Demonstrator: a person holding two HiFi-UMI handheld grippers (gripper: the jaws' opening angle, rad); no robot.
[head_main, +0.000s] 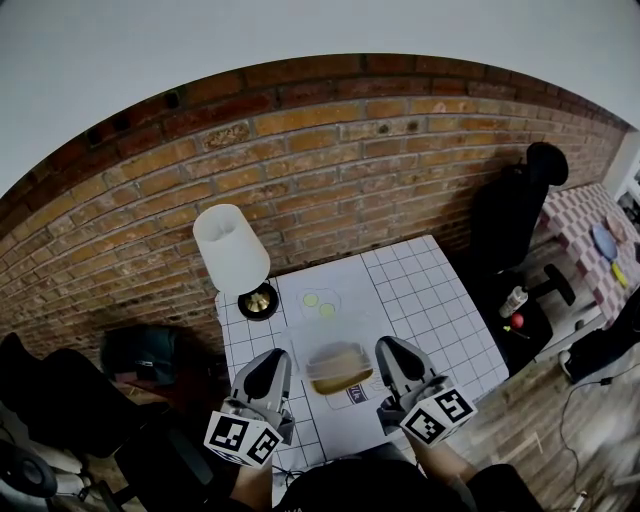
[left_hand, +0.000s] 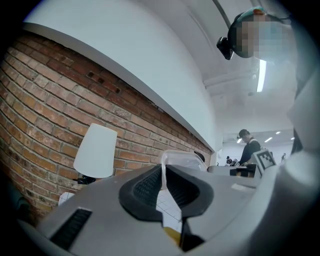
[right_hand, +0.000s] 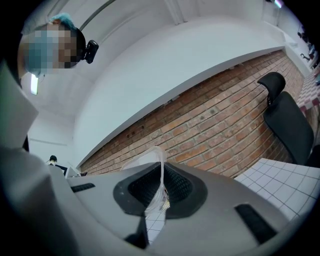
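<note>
A clear plastic bag (head_main: 340, 368) with something brown inside hangs blurred over the near part of the white gridded table (head_main: 430, 300). My left gripper (head_main: 275, 362) pinches its left side and my right gripper (head_main: 388, 352) its right side. In the left gripper view the left gripper (left_hand: 163, 182) is shut on a thin clear plastic edge (left_hand: 175, 157) that rises out between the dark pads. In the right gripper view the right gripper (right_hand: 161, 187) is likewise shut on a clear plastic flap (right_hand: 145, 162).
A lamp with a white shade (head_main: 231, 247) stands at the table's far left, by the brick wall (head_main: 330, 160). Two pale green slices (head_main: 318, 303) lie beyond the bag. A black chair (head_main: 515, 215) and a bottle (head_main: 513, 300) are to the right. A person (left_hand: 248, 145) stands far off.
</note>
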